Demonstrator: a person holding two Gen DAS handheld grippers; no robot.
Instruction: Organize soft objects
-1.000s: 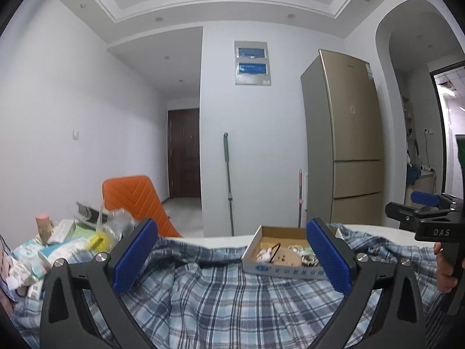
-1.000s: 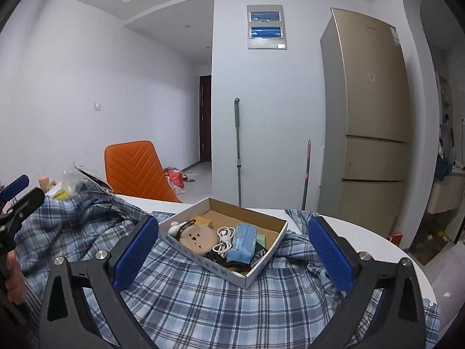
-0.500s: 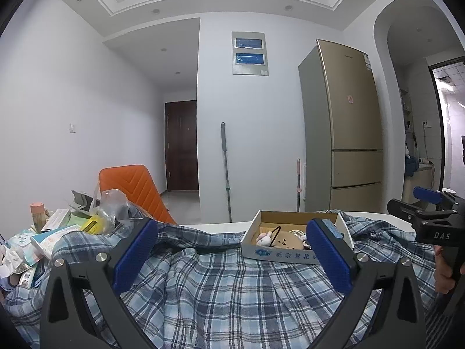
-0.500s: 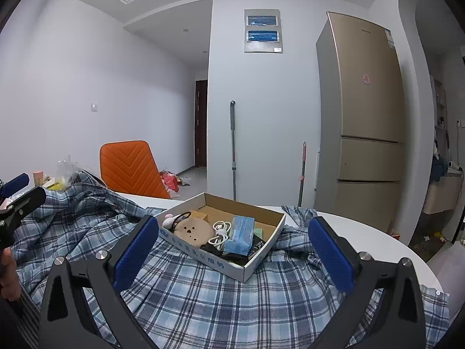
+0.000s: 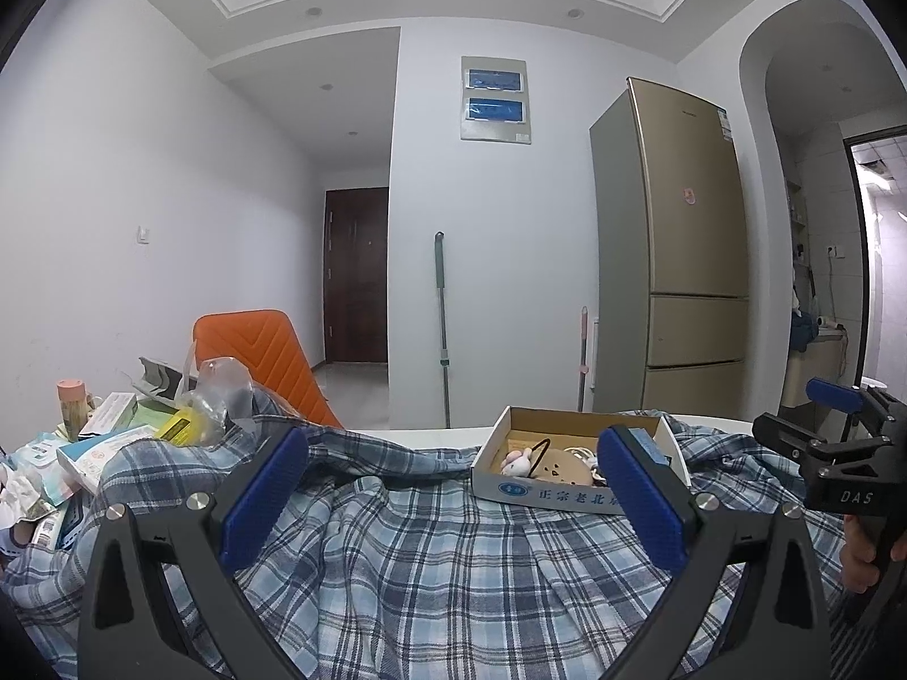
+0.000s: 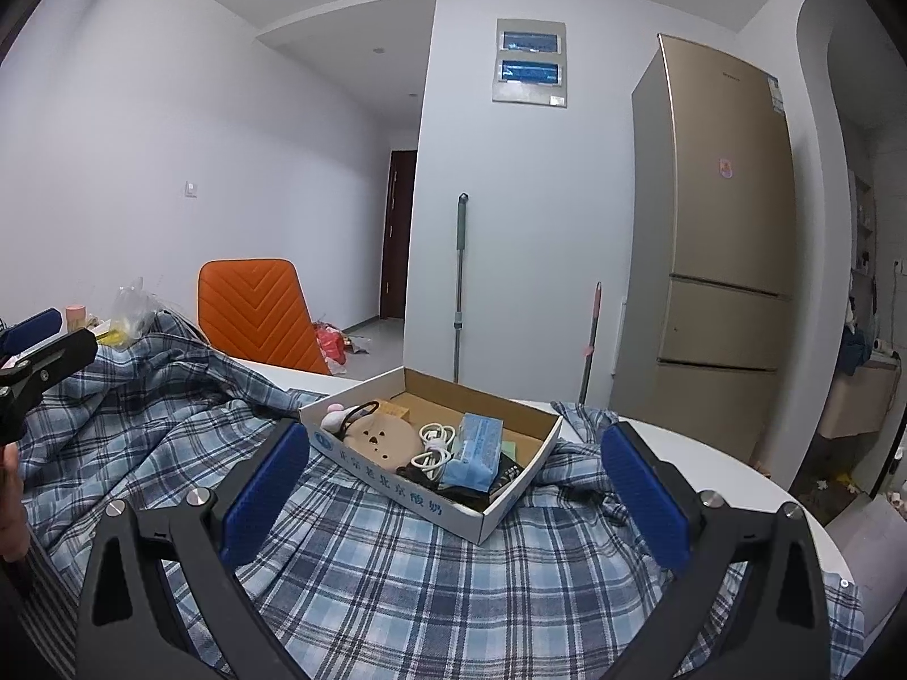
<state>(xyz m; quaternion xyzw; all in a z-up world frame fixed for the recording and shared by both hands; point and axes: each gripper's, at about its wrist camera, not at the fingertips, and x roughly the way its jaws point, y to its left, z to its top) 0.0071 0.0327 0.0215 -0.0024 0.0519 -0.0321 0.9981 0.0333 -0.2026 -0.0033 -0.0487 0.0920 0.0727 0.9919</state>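
Note:
A blue plaid shirt (image 5: 431,555) (image 6: 397,561) lies spread and rumpled over the white round table (image 6: 731,481). On top of it sits a shallow cardboard box (image 5: 544,490) (image 6: 431,496) that holds a brown plush pouch (image 6: 377,436), a white cable (image 6: 433,445) and a blue tissue pack (image 6: 473,450). My left gripper (image 5: 453,487) hovers open just above the shirt with nothing between its blue pads. Over the shirt's right half, my right gripper (image 6: 453,487) is open too. Each gripper shows at the edge of the other's view, held by a hand.
Boxes, packets and a plastic bag (image 5: 218,391) are piled at the table's left end. An orange chair (image 6: 255,311) stands behind the table. A gold fridge (image 6: 720,260), a mop (image 6: 459,283) and a dark door (image 5: 357,275) are farther back.
Both cameras have tilted and settled lower toward the shirt, so the box sits lower in the views. Both grippers stay open and nothing has been grasped.

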